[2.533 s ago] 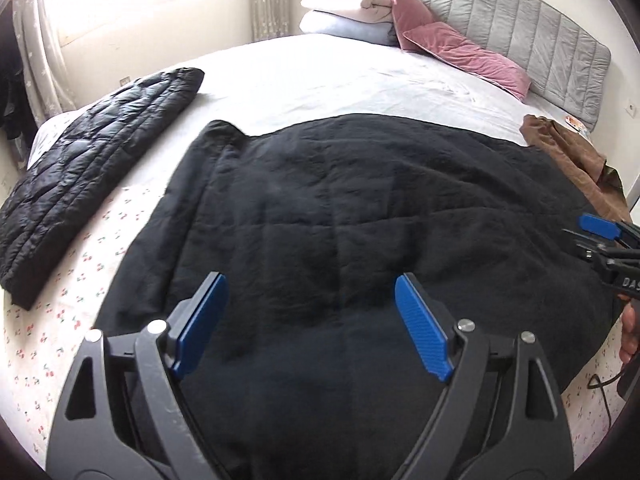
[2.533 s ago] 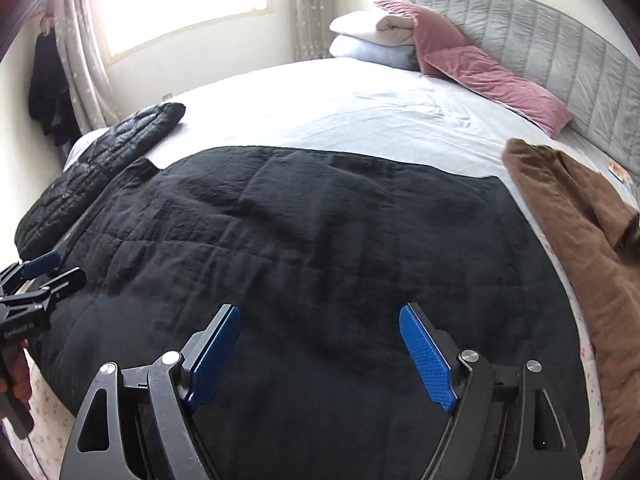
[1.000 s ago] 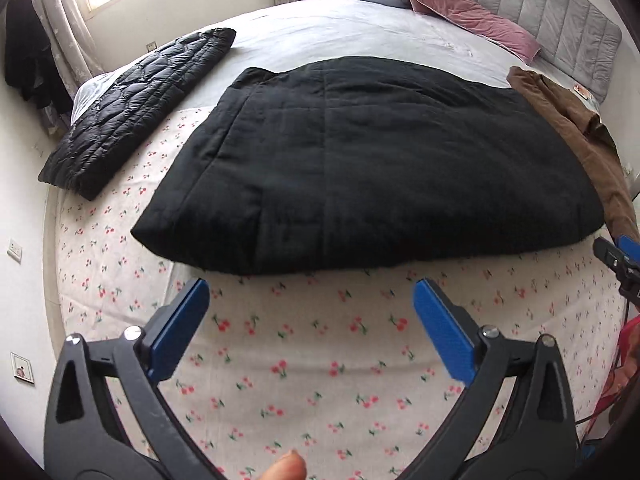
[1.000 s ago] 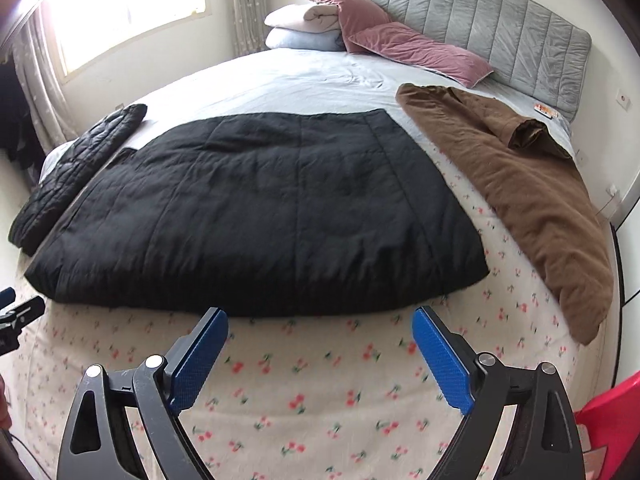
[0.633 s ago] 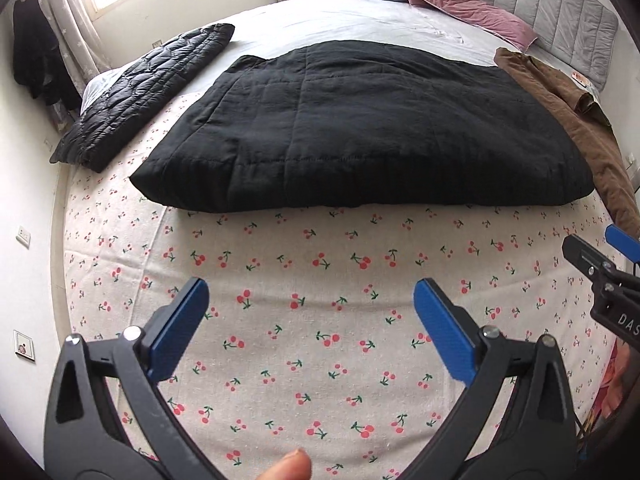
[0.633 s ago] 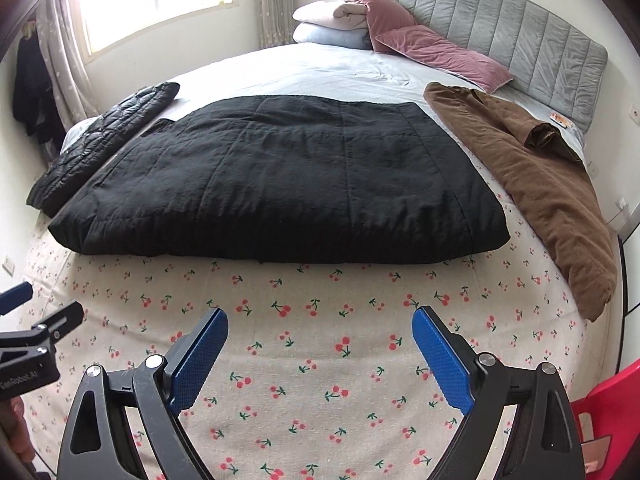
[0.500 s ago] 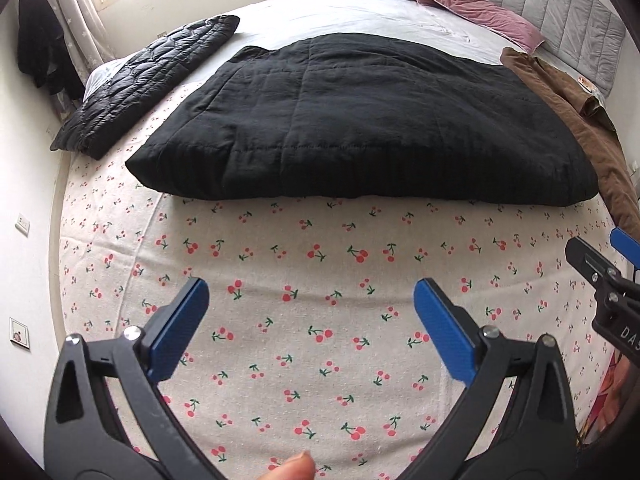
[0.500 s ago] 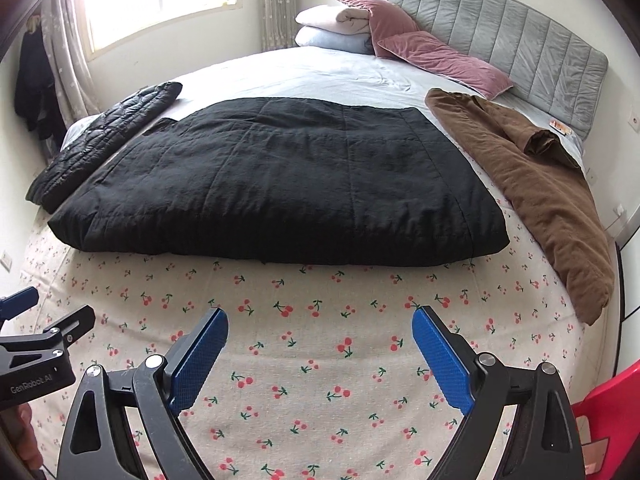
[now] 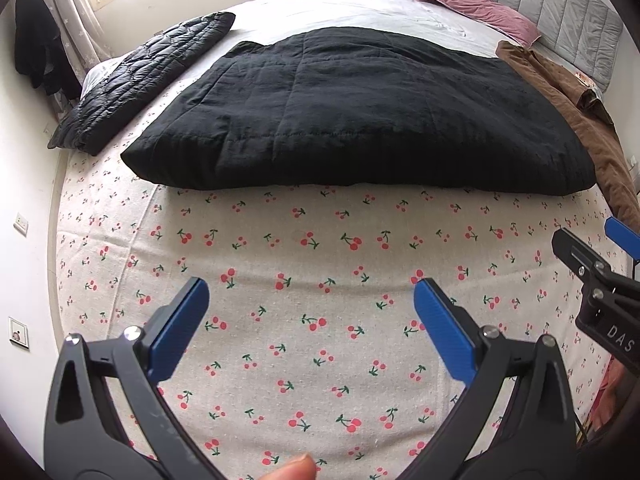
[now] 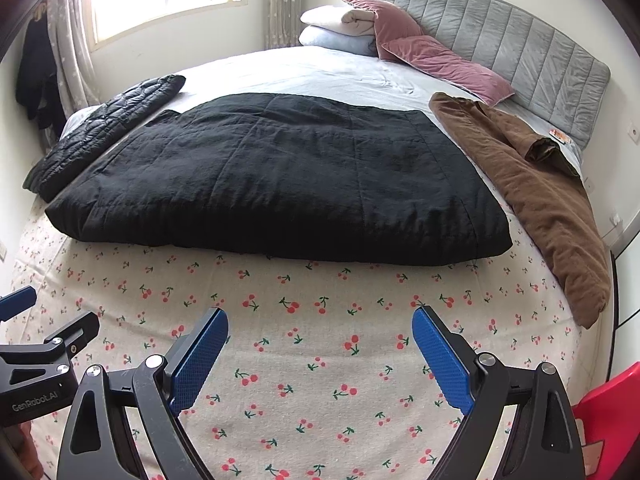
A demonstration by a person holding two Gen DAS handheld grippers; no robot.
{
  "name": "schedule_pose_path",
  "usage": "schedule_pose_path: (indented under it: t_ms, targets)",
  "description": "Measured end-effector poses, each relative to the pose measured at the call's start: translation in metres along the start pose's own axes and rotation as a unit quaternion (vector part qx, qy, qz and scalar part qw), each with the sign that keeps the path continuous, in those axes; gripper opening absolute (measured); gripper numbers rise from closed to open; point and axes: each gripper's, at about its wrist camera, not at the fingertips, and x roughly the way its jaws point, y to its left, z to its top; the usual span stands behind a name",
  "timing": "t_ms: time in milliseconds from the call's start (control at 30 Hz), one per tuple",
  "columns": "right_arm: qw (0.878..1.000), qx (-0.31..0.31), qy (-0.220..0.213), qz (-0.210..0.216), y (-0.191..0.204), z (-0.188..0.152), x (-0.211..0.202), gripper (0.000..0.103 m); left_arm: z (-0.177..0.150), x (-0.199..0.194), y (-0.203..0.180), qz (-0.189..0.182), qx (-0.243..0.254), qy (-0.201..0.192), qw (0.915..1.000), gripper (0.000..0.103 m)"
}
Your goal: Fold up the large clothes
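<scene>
The big black coat (image 10: 276, 184) is lying sideways across the bed (image 10: 320, 360), straight ahead of both wide-open, empty tongs, the left (image 9: 310, 312) and the right (image 10: 320, 340), neither one nearer.

Both claws have pulled back off the black quilted garment (image 9: 360, 120). 2.5 s ago each hovered directly over its dark fabric; now left claw (image 9: 312, 328) and right claw (image 10: 320, 356) hang over bare cherry-print bedsheet (image 10: 320, 320), well short of the garment's near edge. Retreat slowed over the last half second. More of the brown coat (image 10: 540, 184) shows in both views. Red object (image 10: 608, 420) now at lower right, right wrist view.
</scene>
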Motion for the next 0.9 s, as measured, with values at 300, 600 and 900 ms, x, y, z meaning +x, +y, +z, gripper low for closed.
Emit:
schedule_pose_path:
  t_ms: [300, 600, 900]
  targets:
    - [1.000, -0.010, 0.003, 0.002, 0.0066, -0.0031, 0.0039, 0.094, -0.0018, 0.0035, -0.0004, 0.003, 0.000, 0.004, 1.0000, 0.102]
    - [1.000, -0.008, 0.009, 0.004, 0.0073, -0.0044, 0.0068, 0.094, -0.0031, 0.0039, -0.0007, 0.000, 0.003, 0.006, 1.0000, 0.102]
    - [1.000, -0.006, 0.012, 0.005, 0.0062, -0.0049, 0.0083, 0.094, -0.0038, 0.0039, -0.0022, -0.001, 0.005, 0.007, 1.0000, 0.102]
